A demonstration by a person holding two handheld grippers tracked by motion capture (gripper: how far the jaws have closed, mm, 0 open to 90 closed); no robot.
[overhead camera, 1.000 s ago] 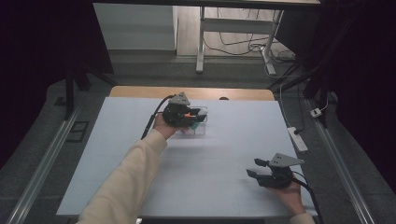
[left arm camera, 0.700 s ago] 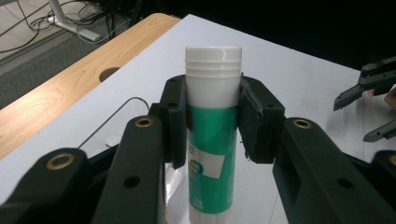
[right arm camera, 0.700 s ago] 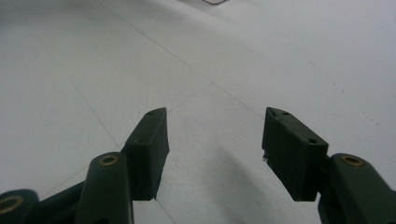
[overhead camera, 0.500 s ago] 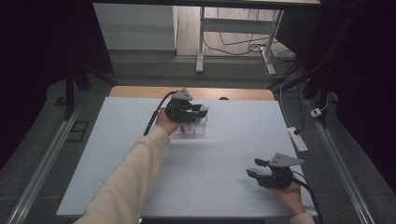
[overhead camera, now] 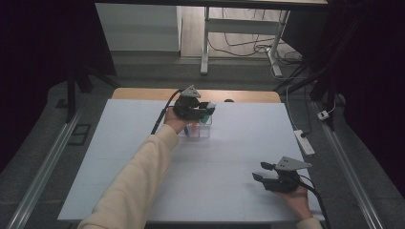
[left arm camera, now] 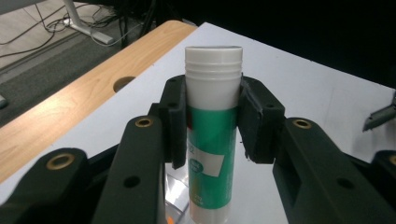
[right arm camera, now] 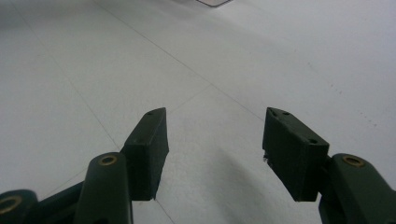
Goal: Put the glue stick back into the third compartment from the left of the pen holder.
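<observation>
Got my left gripper (left arm camera: pixel 212 116) clamped on the green glue stick (left arm camera: pixel 212 140), holding it just above the clear box (overhead camera: pixel 199 130) at the table's far side. Right gripper (right arm camera: pixel 215 149) sits wide open, nothing in it.

The right claw (right arm camera: pixel 212 154), made of two black jaws with brass-coloured screws, is seen with its jaws held apart and nothing between them, above the pale grey flat worktop (right arm camera: pixel 233 60), which is crossed by thin lines.
</observation>
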